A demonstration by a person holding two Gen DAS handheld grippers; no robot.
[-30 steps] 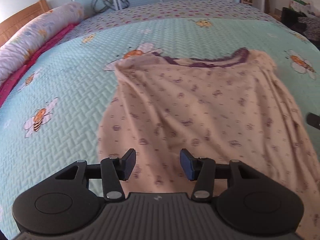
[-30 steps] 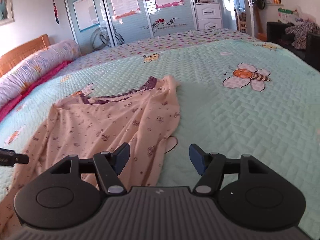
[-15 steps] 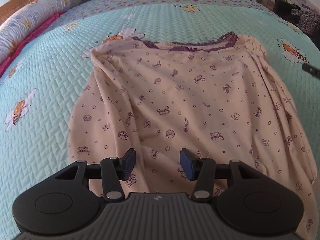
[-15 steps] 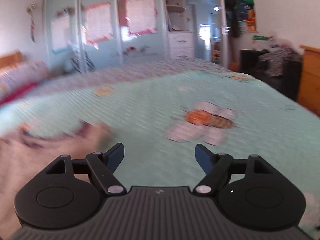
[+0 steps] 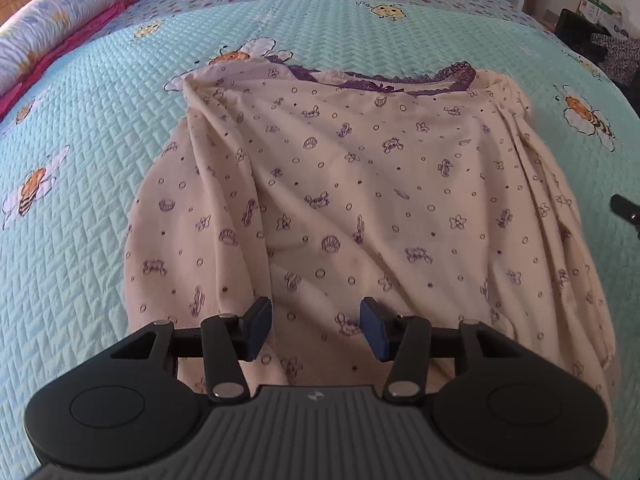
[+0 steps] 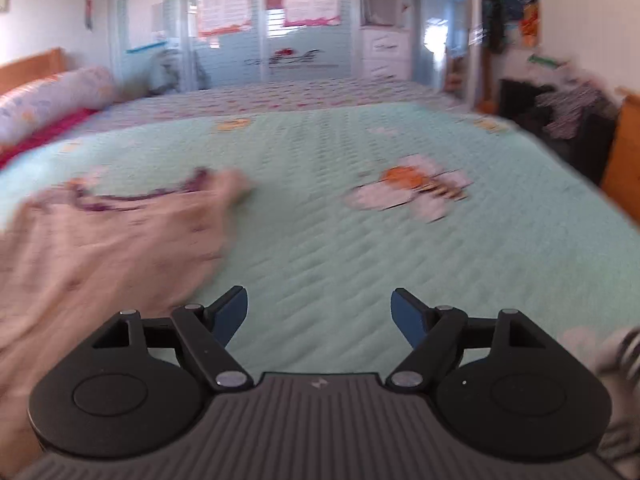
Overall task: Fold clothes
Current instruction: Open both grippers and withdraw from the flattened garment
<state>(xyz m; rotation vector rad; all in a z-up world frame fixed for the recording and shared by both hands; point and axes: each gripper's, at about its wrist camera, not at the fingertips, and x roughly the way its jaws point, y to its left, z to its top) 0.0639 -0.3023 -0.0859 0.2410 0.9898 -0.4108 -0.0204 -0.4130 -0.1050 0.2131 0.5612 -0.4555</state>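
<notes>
A peach garment (image 5: 360, 200) with small purple prints and a purple lace neckline (image 5: 384, 82) lies spread and creased on the green quilted bedspread (image 5: 80, 160). My left gripper (image 5: 314, 326) hovers over the garment's near part, jaws open, with nothing pinched between its blue pads. The tip of the other gripper (image 5: 624, 210) shows at the right edge, beside the garment's right side. In the blurred right wrist view, my right gripper (image 6: 320, 312) is open over bare quilt (image 6: 360, 260), and the garment (image 6: 120, 240) lies to its left.
A long floral bolster (image 5: 68, 12) and a pink blanket (image 5: 60, 56) run along the bed's left side. Sliding wardrobe doors (image 6: 240, 40) stand beyond the bed. A dark chair with clothes (image 6: 560, 120) and a wooden panel (image 6: 624, 160) sit at the right.
The left view has tipped down, so the whole garment now shows. The right gripper has swung right, off the garment and over bare quilt, and its jaws have widened.
</notes>
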